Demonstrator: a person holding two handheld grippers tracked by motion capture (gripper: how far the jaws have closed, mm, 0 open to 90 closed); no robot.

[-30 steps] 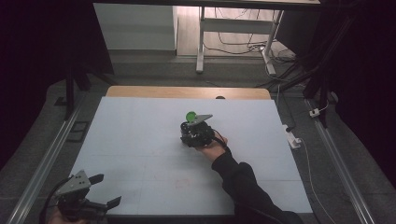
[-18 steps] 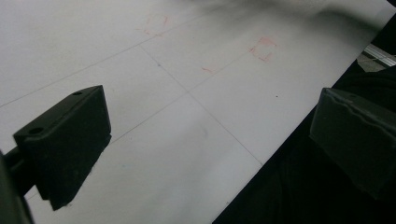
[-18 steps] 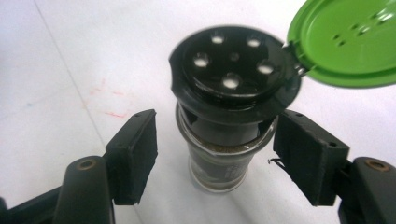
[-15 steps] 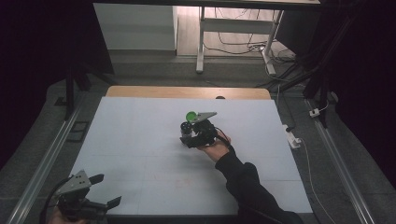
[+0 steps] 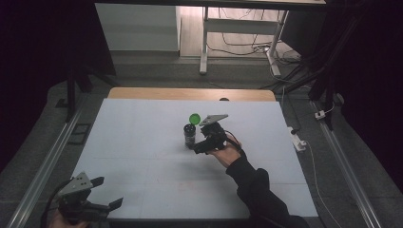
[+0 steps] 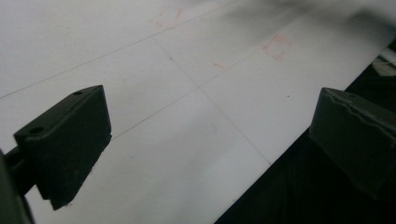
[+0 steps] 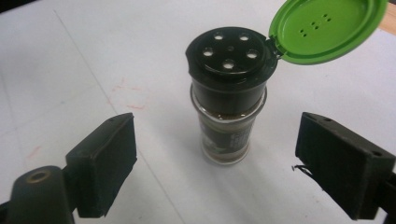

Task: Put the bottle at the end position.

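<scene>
A small spice shaker [image 5: 189,135] stands upright near the middle of the white table [image 5: 142,142], a little toward its far side. It is a clear glass jar with a dark label and a black sifter top [image 7: 229,56] pierced by round holes. Its green flip lid [image 7: 327,29] is hinged wide open and tips back behind the top.

The right gripper [image 5: 202,145] sits just beside the shaker, on the near right of it, held in a hand with a dark sleeve reaching in from the near edge. Its jaws have just been opening. In the right gripper view they stand wide apart, one on each side of the jar, with clear table showing between each pad and the glass. The pads touch nothing; the shaker stands free on its own base, slightly beyond the jaw tips.

The left gripper [image 5: 102,202] is well apart from all this, low over the near left corner of the table. In the left gripper view its two black jaws are spread wide with nothing between them, just bare white surface and the table's dark edge.
</scene>
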